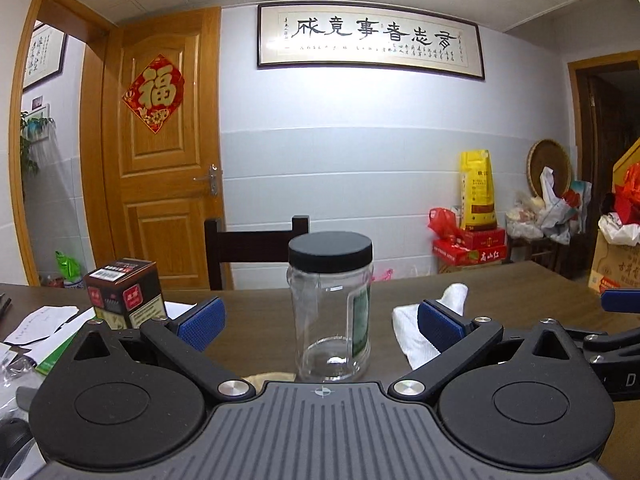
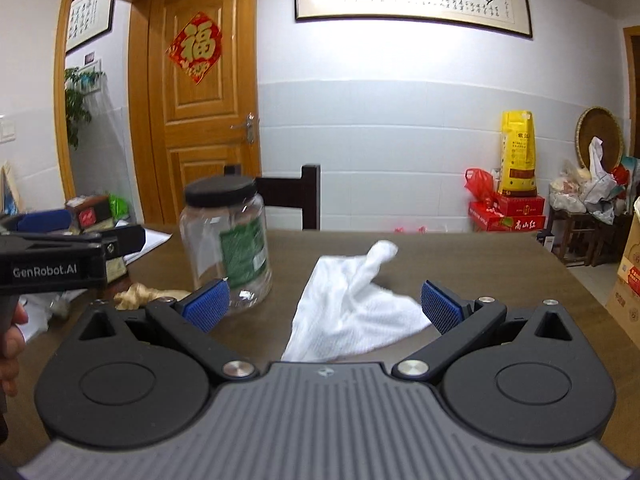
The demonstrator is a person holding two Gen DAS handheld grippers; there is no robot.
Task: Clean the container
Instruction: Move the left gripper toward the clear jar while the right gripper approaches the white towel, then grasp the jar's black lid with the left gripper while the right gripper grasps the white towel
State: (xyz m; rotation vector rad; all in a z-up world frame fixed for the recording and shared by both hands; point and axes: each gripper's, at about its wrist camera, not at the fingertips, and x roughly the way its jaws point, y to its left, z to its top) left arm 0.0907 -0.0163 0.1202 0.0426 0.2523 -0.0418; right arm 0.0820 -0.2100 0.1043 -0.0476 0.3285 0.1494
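The left gripper (image 1: pixel 320 326) is spread wide, its blue pads either side of the clear jar (image 1: pixel 331 308) without touching it. The jar stands upright on the brown table (image 1: pixel 256 300), black lid (image 1: pixel 330 253) on. The right gripper (image 2: pixel 325 306) is also wide, empty, with the crumpled white cloth (image 2: pixel 352 304) lying between its fingers, right of the jar. A small dark box (image 1: pixel 126 298) sits far left

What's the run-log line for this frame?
left gripper: open, facing jar | right gripper: open, over cloth | lid: on | phase: pre-grasp
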